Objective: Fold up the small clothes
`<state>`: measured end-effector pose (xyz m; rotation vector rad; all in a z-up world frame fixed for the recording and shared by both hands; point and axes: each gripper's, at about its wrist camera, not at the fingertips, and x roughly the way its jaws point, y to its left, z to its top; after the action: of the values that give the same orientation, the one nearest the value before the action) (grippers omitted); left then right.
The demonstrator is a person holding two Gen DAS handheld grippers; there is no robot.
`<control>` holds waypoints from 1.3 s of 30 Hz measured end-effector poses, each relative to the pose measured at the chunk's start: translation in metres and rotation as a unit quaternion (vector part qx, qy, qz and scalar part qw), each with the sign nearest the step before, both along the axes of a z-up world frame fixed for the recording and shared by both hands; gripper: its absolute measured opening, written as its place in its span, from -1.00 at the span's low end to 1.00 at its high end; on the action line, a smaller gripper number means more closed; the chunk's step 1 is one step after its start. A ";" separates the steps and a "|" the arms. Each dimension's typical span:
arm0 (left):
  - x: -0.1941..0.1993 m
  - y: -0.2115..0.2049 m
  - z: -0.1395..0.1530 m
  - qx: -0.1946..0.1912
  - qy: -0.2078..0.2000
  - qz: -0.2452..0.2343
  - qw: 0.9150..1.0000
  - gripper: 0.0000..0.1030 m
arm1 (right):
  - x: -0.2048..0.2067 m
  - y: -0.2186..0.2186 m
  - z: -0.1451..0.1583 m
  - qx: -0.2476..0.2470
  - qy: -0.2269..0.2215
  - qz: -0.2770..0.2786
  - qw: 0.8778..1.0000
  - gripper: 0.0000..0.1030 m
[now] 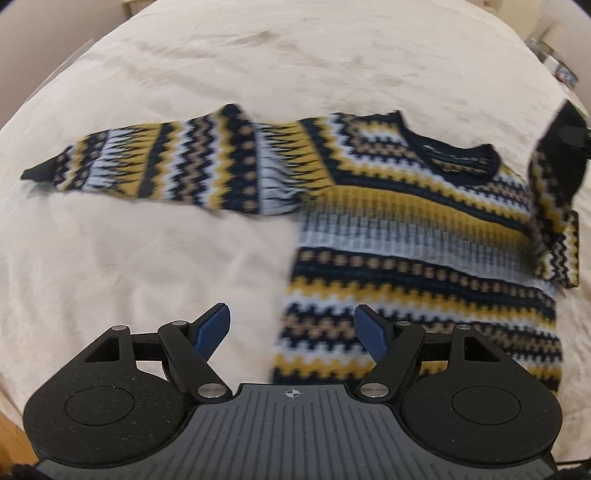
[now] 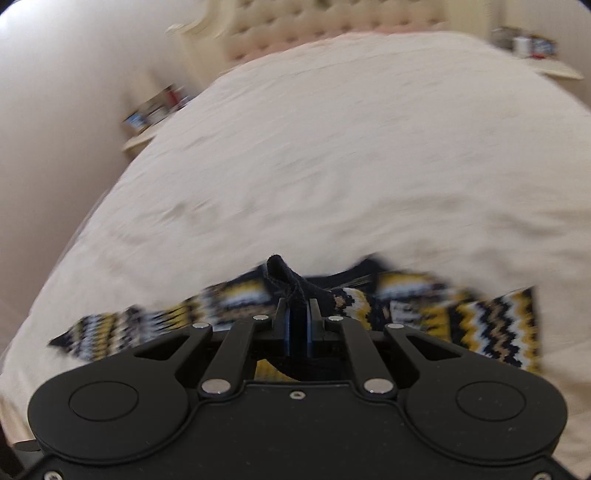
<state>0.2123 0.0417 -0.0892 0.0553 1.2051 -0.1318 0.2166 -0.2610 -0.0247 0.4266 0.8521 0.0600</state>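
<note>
A small knit sweater [image 1: 413,225] with navy, yellow, white and tan zigzag bands lies flat on the bed. Its left sleeve [image 1: 155,162] stretches out to the left. My left gripper [image 1: 291,328] is open and empty, hovering low over the sweater's lower left hem. The right sleeve [image 1: 554,199] is lifted off the bed at the right edge. My right gripper [image 2: 297,314] is shut on the navy cuff [image 2: 284,273] of that sleeve and holds it above the sweater [image 2: 491,325]. The right wrist view is blurred.
A cream bedsheet [image 1: 258,66] covers the whole bed. A tufted headboard [image 2: 332,22] stands at the far end. Bedside shelves with small items sit at the left [image 2: 155,114] and the right [image 2: 532,48] of the bed.
</note>
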 end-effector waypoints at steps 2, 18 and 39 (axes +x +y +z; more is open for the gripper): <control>0.001 0.012 -0.002 0.002 0.002 0.006 1.000 0.42 | 0.006 0.025 -0.008 0.003 0.004 0.022 1.000 -0.74; 0.008 0.029 -0.012 0.012 -0.001 0.002 1.000 0.42 | 0.024 0.134 -0.053 0.030 0.003 0.130 0.991 -0.47; 0.057 -0.082 -0.043 -0.009 -0.064 -0.098 0.993 0.43 | -0.044 -0.054 -0.103 -0.026 0.071 -0.069 0.995 0.08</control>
<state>0.2693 -0.0400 -0.1326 0.1637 1.0693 -0.3063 0.1725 -0.3152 -0.1280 0.4435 0.9591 -0.1217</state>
